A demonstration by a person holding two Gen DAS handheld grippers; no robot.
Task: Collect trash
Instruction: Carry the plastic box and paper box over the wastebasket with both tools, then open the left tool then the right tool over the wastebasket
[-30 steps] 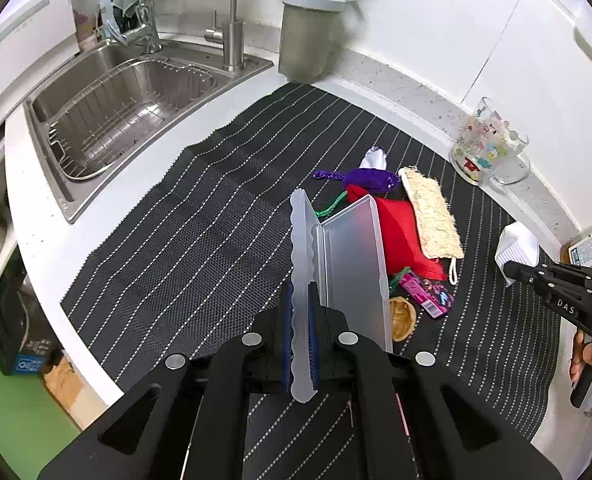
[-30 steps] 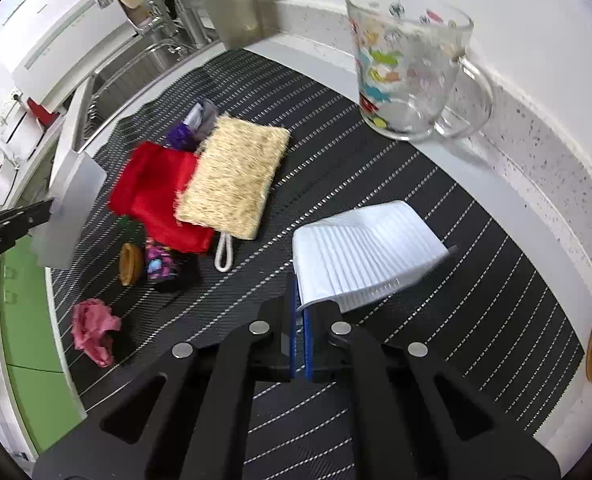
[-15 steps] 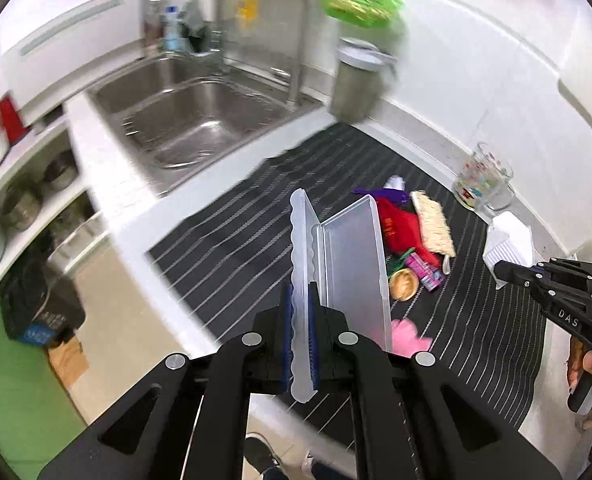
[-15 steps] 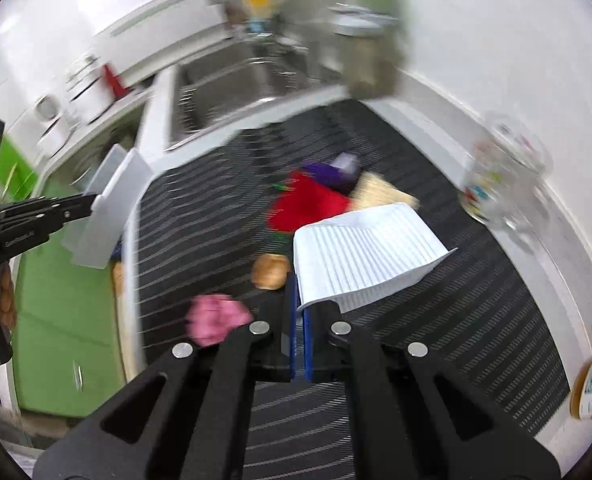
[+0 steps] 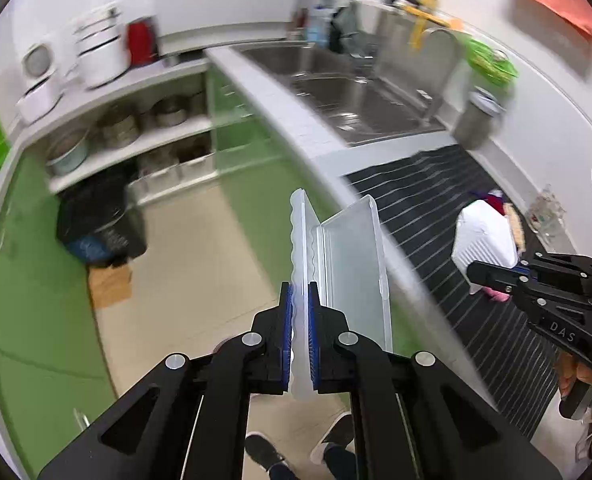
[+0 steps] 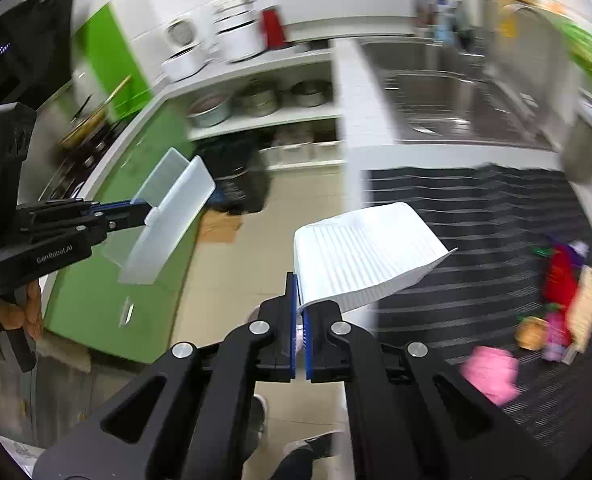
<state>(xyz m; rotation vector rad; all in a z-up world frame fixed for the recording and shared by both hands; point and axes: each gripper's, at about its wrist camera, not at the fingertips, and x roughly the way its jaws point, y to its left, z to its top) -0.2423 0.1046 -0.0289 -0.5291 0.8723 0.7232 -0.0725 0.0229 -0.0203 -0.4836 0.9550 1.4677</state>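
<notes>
We have the left gripper clamped on the wavy edge of a clear plastic box, which stands upright from the pads with its lid swung open to the right. The right gripper is pinched tight on the rim of a white ribbed tray, which fans out to the right above the jaws.

Each camera shows us the other tool from the side. In the left view the right gripper sits at the right edge with the tray over the striped mat. In the right view the left gripper holds the box out over the floor, in front of a green cabinet.

Only the right view shows the rest of the trash, blurred, on the mat: a pink wad, a red cloth and a straw pad. The left view alone shows a bin and cardboard clearly. Both show the sink and our shoes.
</notes>
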